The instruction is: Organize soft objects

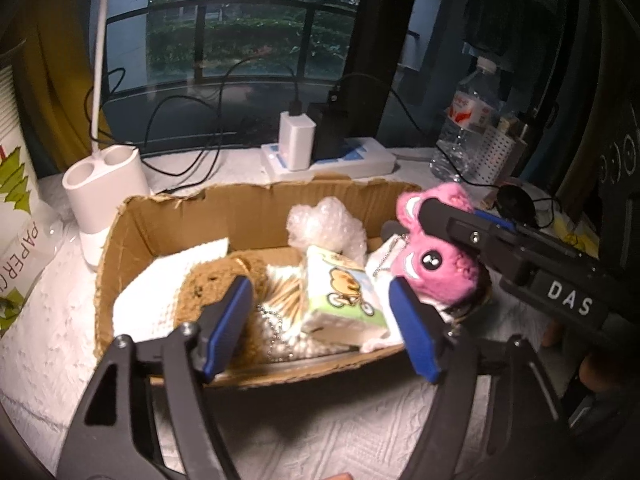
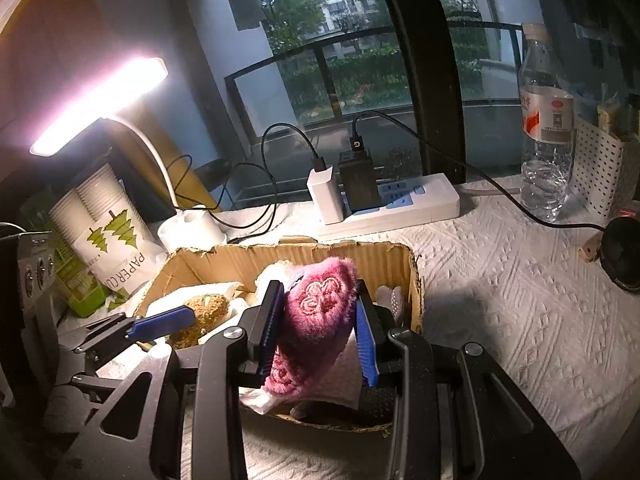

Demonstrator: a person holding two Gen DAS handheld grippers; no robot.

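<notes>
Pink plush toy [image 2: 316, 316] sits at frame centre, clamped in the right claw [image 2: 318, 330] above the cardboard box [image 2: 224, 260] for depositing. Left claw [image 1: 320, 324] stands apart, empty, over the box contents

A pink plush toy [image 1: 436, 258] with black bead eyes and an embroidered flower on its back hangs at the right end of the cardboard box [image 1: 256, 200], above its contents. Inside the box, a brown plush toy [image 1: 216, 280] lies on a white paper towel [image 1: 160, 284] at the left; crumpled bubble wrap [image 1: 326, 224] sits against the back wall, a cartoon-printed tissue pack [image 1: 344, 300] just before it.
</notes>
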